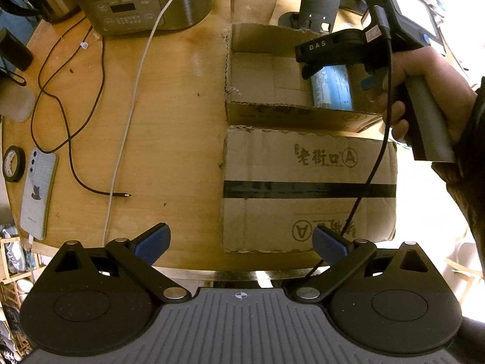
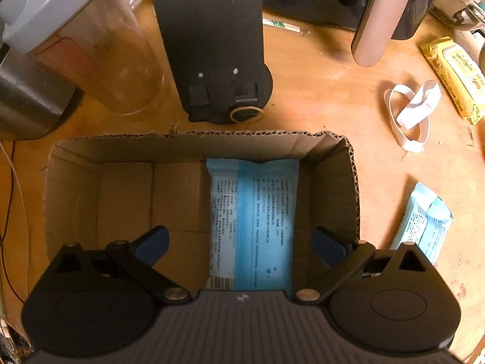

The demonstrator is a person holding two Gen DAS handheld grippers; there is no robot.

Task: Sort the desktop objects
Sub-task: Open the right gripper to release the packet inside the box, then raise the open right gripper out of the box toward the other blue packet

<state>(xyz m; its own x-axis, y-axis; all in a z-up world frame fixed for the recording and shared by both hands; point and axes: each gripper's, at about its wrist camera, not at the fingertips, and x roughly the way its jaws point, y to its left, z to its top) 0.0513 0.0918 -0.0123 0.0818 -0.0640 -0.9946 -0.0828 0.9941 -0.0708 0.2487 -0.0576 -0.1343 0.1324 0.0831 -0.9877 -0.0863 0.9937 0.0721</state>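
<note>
On the far left of the wooden worktop [image 1: 169,139] we see a roll of black tape [image 1: 13,163] beside a phone [image 1: 38,194] lying face down, with a black cable [image 1: 69,139] and a white cable [image 1: 133,103] trailing across the wood toward a steel cooker [image 1: 136,0]. Our left gripper [image 1: 241,244] hangs over the near edge, jaws spread wide with nothing between them, above the near corner of a closed cardboard box [image 1: 309,191] taped with a dark strip.

Just beyond that box sits the open box [image 2: 127,151], touching it. Inside, against its right wall, a blue tissue pack [image 2: 253,224] lies flat on the bottom. Our right gripper [image 2: 239,244] points down into this box, jaws fully apart on either side of the pack and clear of it, so the pack rests loose. From the left view, a hand [image 1: 424,91] grips that tool's handle.

Behind the open box stand a clear jug [image 2: 100,60] and a black stand [image 2: 212,45]. To the right, on the bare wood, lie a white strap [image 2: 415,109], a yellow wipes packet [image 2: 454,75] and a second blue pack [image 2: 424,221] just outside the box wall.
</note>
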